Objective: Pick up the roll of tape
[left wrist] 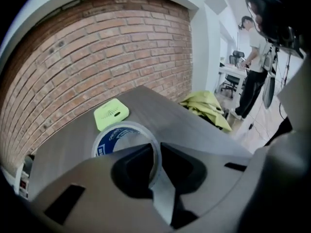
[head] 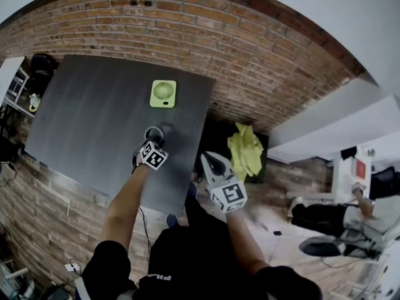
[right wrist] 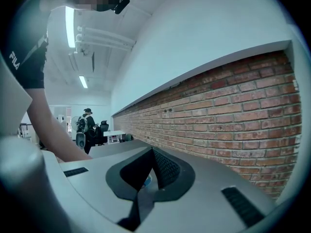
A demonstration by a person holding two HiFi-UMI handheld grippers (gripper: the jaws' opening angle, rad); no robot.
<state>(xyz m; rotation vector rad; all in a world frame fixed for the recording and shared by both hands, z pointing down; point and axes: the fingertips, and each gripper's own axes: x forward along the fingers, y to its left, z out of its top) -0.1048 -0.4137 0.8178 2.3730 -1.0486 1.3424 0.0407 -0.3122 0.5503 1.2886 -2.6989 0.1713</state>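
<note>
The roll of tape (left wrist: 116, 135) is clear with a blue-printed core. It is tilted up over the dark table (left wrist: 165, 113). My left gripper (left wrist: 156, 155) is shut on its near wall, one jaw inside the ring and one outside. In the head view the roll of tape (head: 154, 132) shows just beyond the left gripper (head: 152, 142), near the table's (head: 94, 117) right edge. My right gripper (head: 207, 159) hangs off the table to the right, its jaws together with nothing in them; in its own view the right gripper (right wrist: 151, 153) points level along a brick wall.
A lime-green flat fan (head: 163, 93) lies on the table beyond the tape, also seen as the green fan (left wrist: 111, 113). A yellow cloth (head: 245, 150) is heaped past the table's right edge. A person (left wrist: 255, 52) stands by desks in the background.
</note>
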